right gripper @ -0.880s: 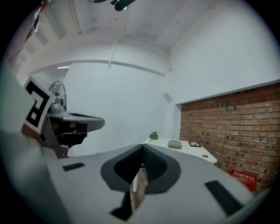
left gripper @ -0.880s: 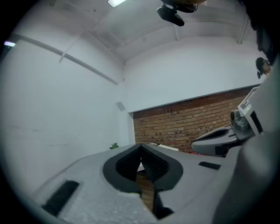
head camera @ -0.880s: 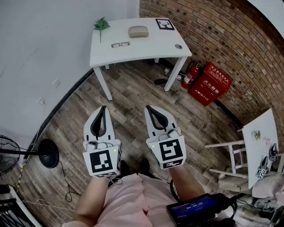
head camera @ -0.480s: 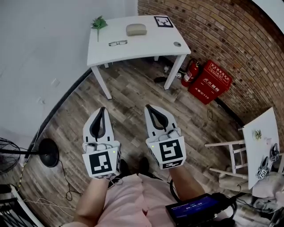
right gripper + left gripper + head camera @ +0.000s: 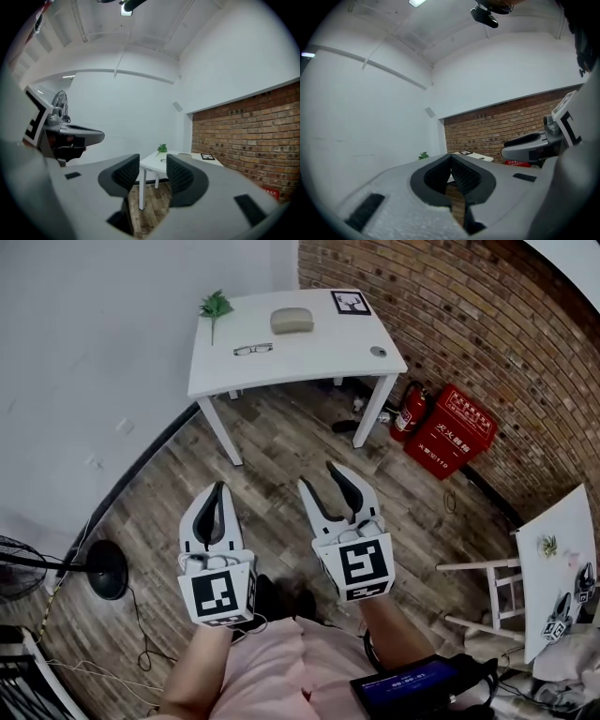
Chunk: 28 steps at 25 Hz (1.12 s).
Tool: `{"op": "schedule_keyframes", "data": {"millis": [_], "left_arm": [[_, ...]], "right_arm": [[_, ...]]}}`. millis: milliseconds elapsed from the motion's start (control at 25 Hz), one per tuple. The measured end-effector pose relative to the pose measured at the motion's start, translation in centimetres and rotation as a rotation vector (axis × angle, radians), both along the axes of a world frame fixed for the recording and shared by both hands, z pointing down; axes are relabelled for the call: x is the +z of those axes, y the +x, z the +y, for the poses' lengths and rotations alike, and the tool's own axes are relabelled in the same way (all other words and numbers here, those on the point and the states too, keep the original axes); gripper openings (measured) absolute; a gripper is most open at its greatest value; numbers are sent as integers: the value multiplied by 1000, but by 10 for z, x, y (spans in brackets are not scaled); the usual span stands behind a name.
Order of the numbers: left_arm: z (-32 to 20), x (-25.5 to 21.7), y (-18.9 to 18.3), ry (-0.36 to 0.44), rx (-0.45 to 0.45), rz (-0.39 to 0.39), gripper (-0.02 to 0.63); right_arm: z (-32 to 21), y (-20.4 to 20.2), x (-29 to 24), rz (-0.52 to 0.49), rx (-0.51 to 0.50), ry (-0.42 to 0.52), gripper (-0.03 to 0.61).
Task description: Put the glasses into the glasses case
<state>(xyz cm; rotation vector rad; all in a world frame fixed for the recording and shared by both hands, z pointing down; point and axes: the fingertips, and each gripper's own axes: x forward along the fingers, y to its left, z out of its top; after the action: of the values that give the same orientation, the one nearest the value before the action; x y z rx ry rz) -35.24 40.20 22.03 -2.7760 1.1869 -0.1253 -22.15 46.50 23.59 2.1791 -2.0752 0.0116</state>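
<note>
Both tongs empty, well short of the table.
My left gripper (image 5: 217,489) is closed on nothing and my right gripper (image 5: 321,482) is spread wide. The glasses (image 5: 253,349) lie on the table (image 5: 281,381) at 12 o'clock, with the glasses case (image 5: 292,321) at their 1 o'clock. A clumsy pinch could skid the thin frame. I can't tell whether the case is latched.

The table (image 5: 309,343) has a smooth, matt white top. The floor (image 5: 281,456) under it is grained wood plank with a dull sheen. The brick wall (image 5: 450,306) is rough and bare, and the other wall (image 5: 94,352) is flat white paint. The left gripper (image 5: 217,487) and right gripper (image 5: 320,476) have matt, faintly grainy white plastic shells and black ribbed pads (image 5: 180,176). The glasses case (image 5: 292,321) looks matt beige. The red cabinet (image 5: 448,430) shows a slight gloss.
</note>
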Motion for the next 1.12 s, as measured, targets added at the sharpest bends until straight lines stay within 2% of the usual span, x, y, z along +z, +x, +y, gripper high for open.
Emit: {"op": "schedule_keyframes", "data": {"millis": [320,520,640,920,1120], "left_arm": [[-52,24,15,-36,-28,-11,6],[-114,51,30,-82,-29,-39,6],[-159,55,40,-84,-20,-50,6],[-259,33,57,-56,-9,-19,6],[-304,14,74,-25,1,10,6]], "right_arm": [[-49,23,24,-10,-11,-38,178],[-109,38,48,-34,-14,-84,178],[-155,50,55,-16,-14,-78,175],[-246,67,25,19,-6,-51,169],[-289,83,1,46,2,-26,164]]}}
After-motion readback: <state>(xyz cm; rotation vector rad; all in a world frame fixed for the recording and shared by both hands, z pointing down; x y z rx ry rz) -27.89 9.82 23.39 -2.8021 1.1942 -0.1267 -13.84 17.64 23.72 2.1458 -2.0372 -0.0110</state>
